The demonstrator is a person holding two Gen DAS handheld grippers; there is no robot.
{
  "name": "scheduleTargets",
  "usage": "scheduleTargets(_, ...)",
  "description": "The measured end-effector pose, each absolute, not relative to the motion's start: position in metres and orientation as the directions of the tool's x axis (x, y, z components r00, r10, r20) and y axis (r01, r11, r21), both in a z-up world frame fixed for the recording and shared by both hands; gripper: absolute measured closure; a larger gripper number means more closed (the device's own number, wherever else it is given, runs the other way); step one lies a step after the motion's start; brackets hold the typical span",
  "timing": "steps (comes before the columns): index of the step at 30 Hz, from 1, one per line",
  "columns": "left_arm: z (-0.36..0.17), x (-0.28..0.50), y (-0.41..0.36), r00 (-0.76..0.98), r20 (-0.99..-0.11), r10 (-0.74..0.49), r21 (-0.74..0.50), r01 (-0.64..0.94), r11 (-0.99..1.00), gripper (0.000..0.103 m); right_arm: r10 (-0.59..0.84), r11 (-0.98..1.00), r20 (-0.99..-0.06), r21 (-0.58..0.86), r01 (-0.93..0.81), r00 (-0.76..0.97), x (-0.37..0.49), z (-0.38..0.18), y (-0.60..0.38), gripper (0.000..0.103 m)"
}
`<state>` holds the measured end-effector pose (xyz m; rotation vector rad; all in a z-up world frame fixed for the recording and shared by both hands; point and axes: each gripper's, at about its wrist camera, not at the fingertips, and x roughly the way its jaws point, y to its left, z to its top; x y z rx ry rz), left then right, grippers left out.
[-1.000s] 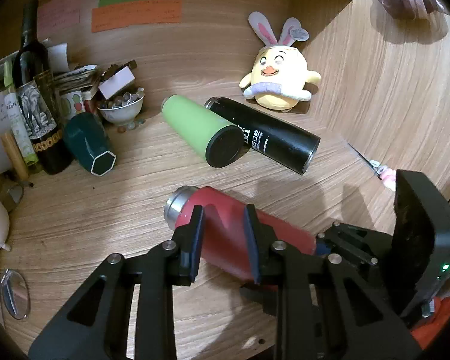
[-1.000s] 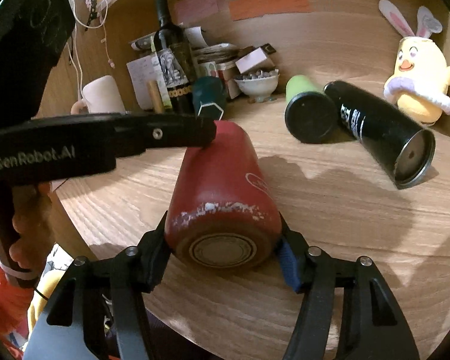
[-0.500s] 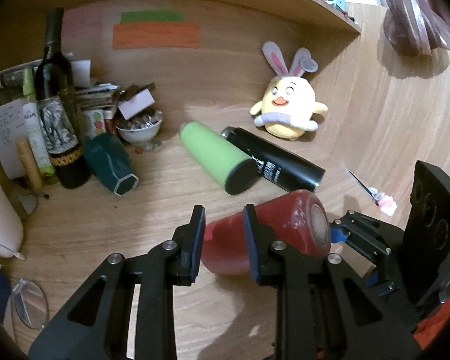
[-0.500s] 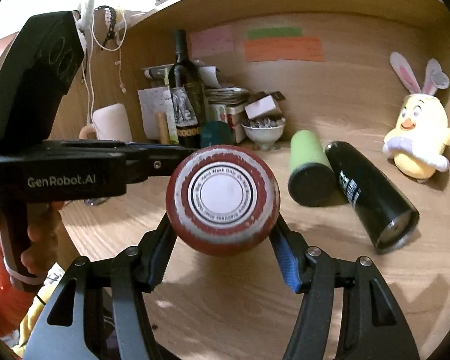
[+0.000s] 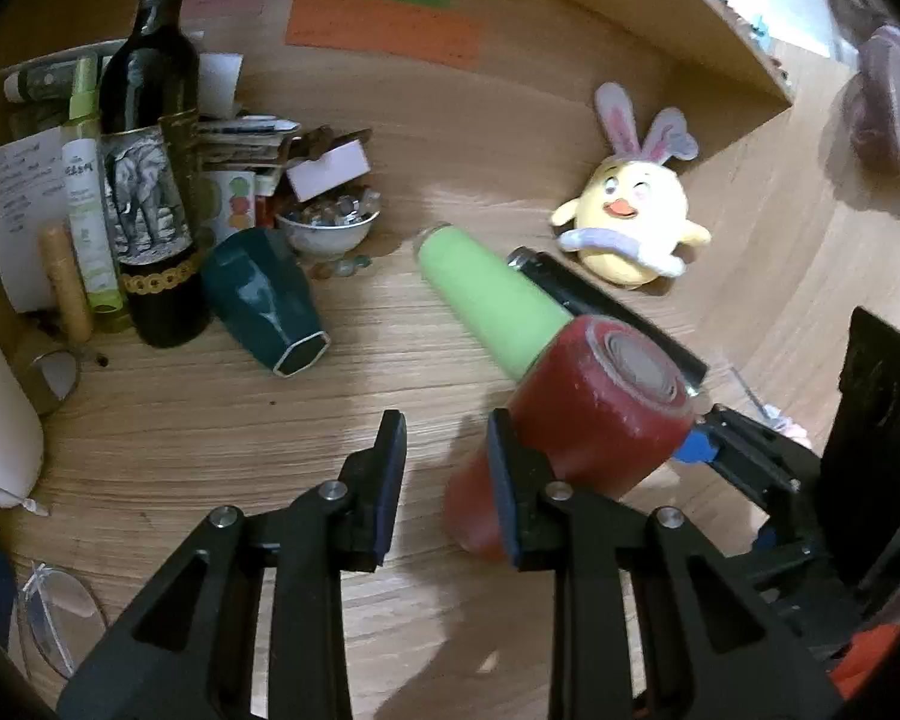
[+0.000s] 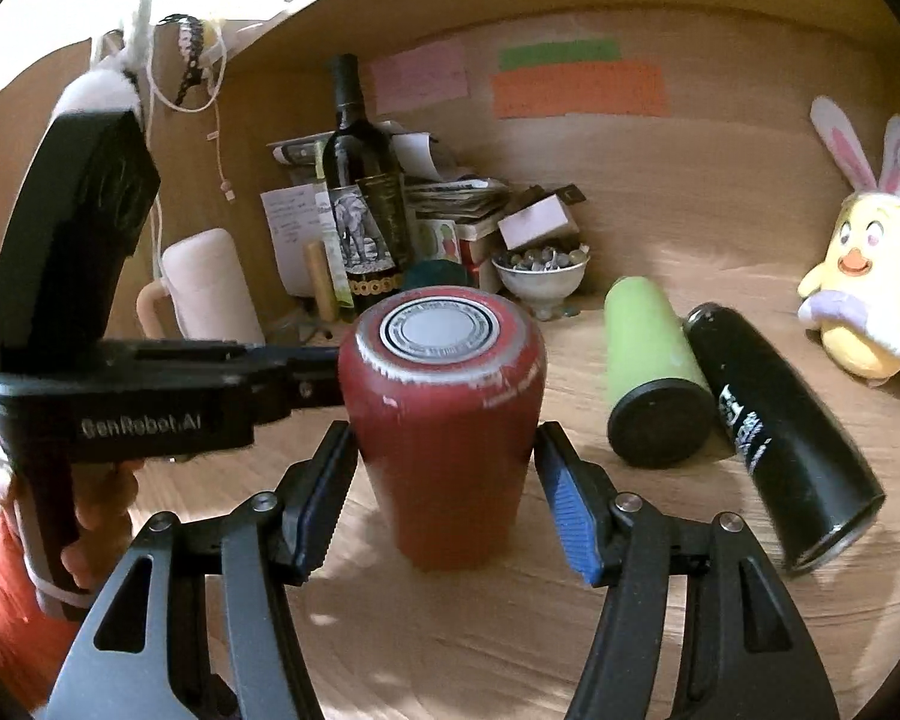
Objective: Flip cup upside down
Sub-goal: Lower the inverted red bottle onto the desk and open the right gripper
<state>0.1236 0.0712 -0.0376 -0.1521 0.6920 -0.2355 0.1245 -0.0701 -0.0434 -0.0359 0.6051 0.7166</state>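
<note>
The red cup [image 6: 444, 420] stands upside down on the wooden table, its worn base with a grey disc facing up. My right gripper [image 6: 444, 486] is open, its jaws on either side of the cup with a small gap on each side. In the left wrist view the red cup [image 5: 594, 414] sits to the right of my left gripper [image 5: 444, 468], which is open and empty, its right finger [image 5: 510, 480] in front of the cup. The left gripper's body [image 6: 120, 402] shows to the cup's left in the right wrist view.
A green cup [image 6: 648, 360] and a black bottle [image 6: 774, 426] lie on their sides to the right. A dark teal cup [image 5: 264, 306] lies near a wine bottle [image 5: 150, 180], a small bowl [image 5: 324, 228] and clutter at the back. A yellow plush chick [image 5: 630, 222] sits far right.
The red cup has swung from lying flat, through base-forward, to standing mouth down on the table. My right gripper has opened off it. My left gripper has opened and sits left of the cup.
</note>
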Motion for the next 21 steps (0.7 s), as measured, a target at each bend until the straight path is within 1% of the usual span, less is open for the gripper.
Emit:
scheduleTargets(6,-0.043,0.124,0.077,0.743,-0.623,-0.246,-0.211,0.143,0.967,0.076,0.603,0.758,-0.553,0.173,-0.628,0.576,0.129,-0.049,-0.062,0.044)
scheduleTargets(9,-0.045,0.122,0.082,0.746,-0.625,-0.23,-0.206,0.127,0.97,0.066,0.596,0.759,-0.558,0.156,-0.633,0.578,0.127,-0.048,-0.061,0.043)
scheduleTargets(11,-0.047,0.121,0.085,0.748,-0.624,-0.224,-0.211,0.115,0.971,0.057,0.593,0.759,-0.563,0.154,-0.633,0.575,0.128,-0.048,-0.061,0.043)
scheduleTargets(12,-0.048,0.12,0.087,0.749,-0.625,-0.219,-0.212,0.108,0.971,0.054,0.594,0.758,-0.567,0.158,-0.633,0.57,0.128,-0.049,-0.061,0.043)
scheduleTargets(14,-0.048,0.117,0.09,0.754,-0.625,-0.204,-0.205,0.093,0.974,0.042,0.599,0.754,-0.576,0.173,-0.633,0.557,0.13,-0.05,-0.063,0.043)
scheduleTargets(16,-0.046,0.111,0.093,0.764,-0.616,-0.191,-0.202,0.081,0.976,0.036,0.608,0.748,-0.582,0.193,-0.635,0.539,0.13,-0.05,-0.066,0.043)
scheduleTargets(19,-0.038,0.099,0.093,0.781,-0.602,-0.164,-0.179,0.068,0.981,0.034,0.612,0.747,-0.582,0.201,-0.634,0.536,0.126,-0.046,-0.074,0.042)
scheduleTargets(21,-0.031,0.089,0.09,0.797,-0.587,-0.142,-0.154,0.063,0.986,0.03,0.615,0.745,-0.577,0.203,-0.635,0.537,0.121,-0.041,-0.081,0.036)
